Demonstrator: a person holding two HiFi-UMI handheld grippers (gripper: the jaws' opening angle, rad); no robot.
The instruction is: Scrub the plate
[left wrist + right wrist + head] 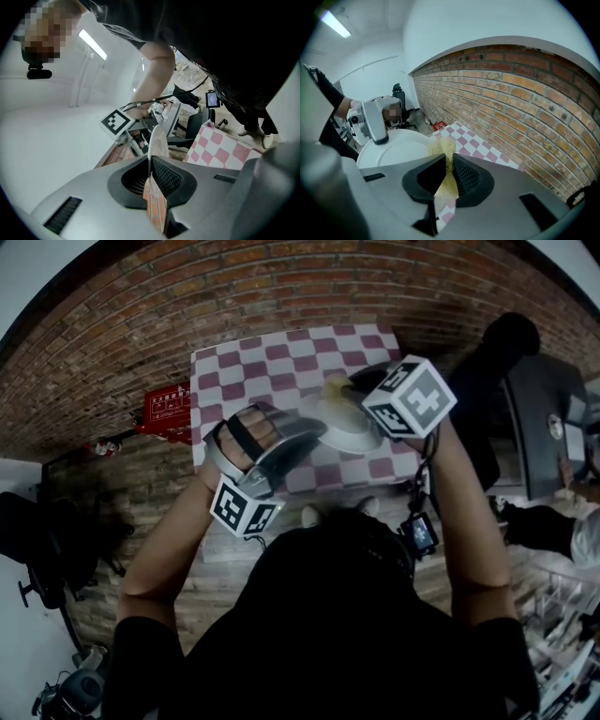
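In the head view a white plate (354, 433) is held above the pink-and-white checkered table (246, 372). My left gripper (312, 425) is shut on its near-left rim. Along the left gripper's jaws (151, 174) the plate (157, 139) shows edge-on, pinched between the pads. My right gripper (345, 392) comes in from the right, shut on a yellow scrub pad (337, 383) at the plate's far edge. The right gripper (446, 174) view shows the pad (442, 149) sticking out past the jaws against the plate's face (396, 149), with the left gripper's finger (375, 120) clamped over the rim.
A brick wall (281, 277) runs behind the table. A red box (169, 410) lies on the floor to the left, a black chair (42, 545) further left. Dark equipment (544, 423) stands at the right. The person's shoes (315, 515) are at the table's near edge.
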